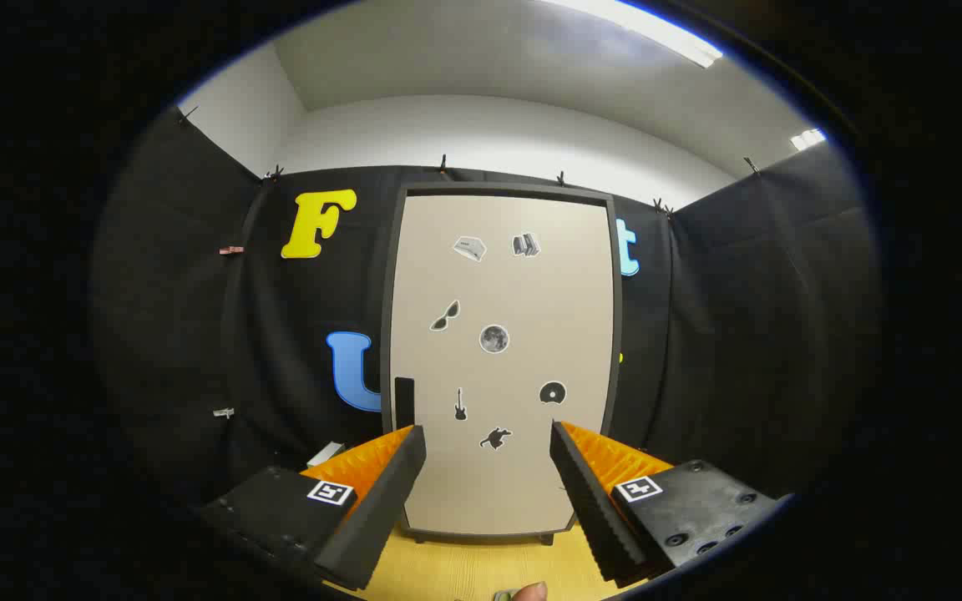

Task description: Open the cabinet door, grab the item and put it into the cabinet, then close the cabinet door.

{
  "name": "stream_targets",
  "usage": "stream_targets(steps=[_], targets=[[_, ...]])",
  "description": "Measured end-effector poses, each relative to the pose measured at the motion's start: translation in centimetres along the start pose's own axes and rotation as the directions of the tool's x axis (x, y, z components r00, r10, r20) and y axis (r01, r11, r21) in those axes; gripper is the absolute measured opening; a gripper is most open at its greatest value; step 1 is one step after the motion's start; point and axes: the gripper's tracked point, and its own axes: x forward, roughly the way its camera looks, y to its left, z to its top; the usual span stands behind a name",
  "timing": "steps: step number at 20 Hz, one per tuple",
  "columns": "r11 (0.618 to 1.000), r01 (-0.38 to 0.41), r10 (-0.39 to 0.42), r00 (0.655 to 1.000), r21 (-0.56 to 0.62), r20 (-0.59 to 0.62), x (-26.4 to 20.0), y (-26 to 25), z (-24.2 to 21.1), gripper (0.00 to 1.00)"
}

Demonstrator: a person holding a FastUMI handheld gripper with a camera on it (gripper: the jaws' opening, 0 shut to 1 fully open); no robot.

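The gripper [488, 455] hangs with fingers spread wide and empty, squared up to the shut cabinet door [502, 359], likely lining up for its dark handle [404, 402].

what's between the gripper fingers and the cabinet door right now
Nothing: in the gripper view, the open gripper faces the closed cabinet door across bare wooden table.

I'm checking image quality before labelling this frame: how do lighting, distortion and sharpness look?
Gripper view: even overhead light from the ceiling strips, no glare on the cabinet door; fisheye bends the door's edges outward; its stickers and dark handle read sharply; the open gripper is clear, with soft shadow under the cabinet on the wooden table.
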Motion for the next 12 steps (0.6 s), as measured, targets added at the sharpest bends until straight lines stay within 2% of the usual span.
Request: stream_targets(steps=[12], targets=[[1.000,0.004,-0.005,1.000,0.017,0.001,-0.15,0.68,0.07,0.98]])
